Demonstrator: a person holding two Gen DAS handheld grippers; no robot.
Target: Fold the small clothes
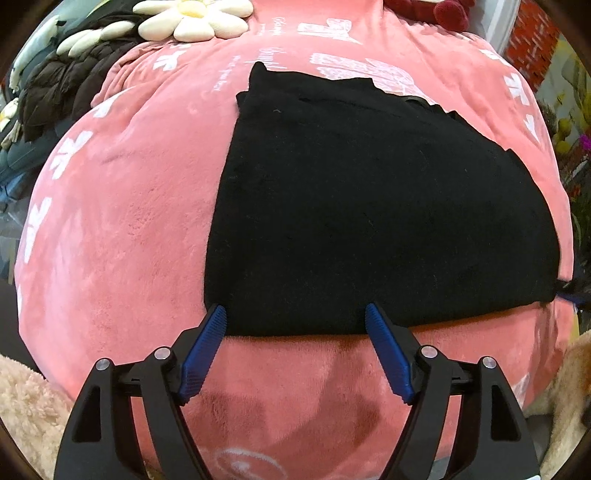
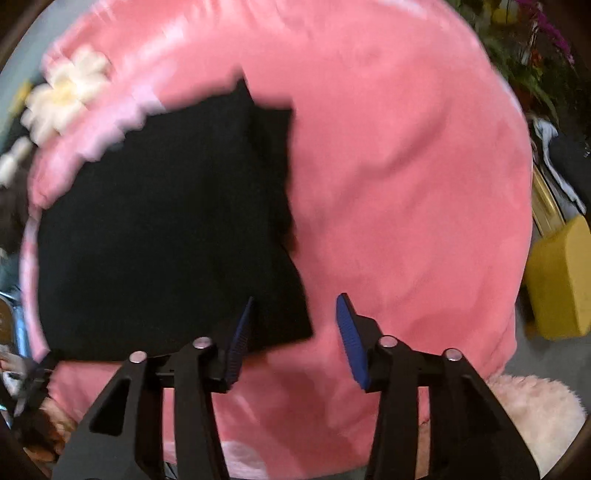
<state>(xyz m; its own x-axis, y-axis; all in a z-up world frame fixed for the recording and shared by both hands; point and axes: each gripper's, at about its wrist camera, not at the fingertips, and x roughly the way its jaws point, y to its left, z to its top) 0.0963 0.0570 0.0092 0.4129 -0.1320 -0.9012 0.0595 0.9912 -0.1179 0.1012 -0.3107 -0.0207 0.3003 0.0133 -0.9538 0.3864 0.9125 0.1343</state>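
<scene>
A black garment (image 1: 369,206) lies folded flat on a pink plush blanket (image 1: 122,229). My left gripper (image 1: 295,314) is open, its blue fingertips (image 1: 218,317) at the garment's near edge, holding nothing. In the right wrist view the same black garment (image 2: 166,229) lies to the left, blurred by motion. My right gripper (image 2: 295,306) is open and empty, above the garment's near right corner and the pink blanket (image 2: 406,184).
A daisy-shaped cushion (image 1: 192,20) and a dark puffy jacket (image 1: 59,88) lie at the far left. A dark red plush (image 1: 447,13) is at the back. A yellow box (image 2: 561,277) and plants (image 2: 528,48) stand to the right. Beige fluffy fabric (image 2: 535,410) lies at the near edge.
</scene>
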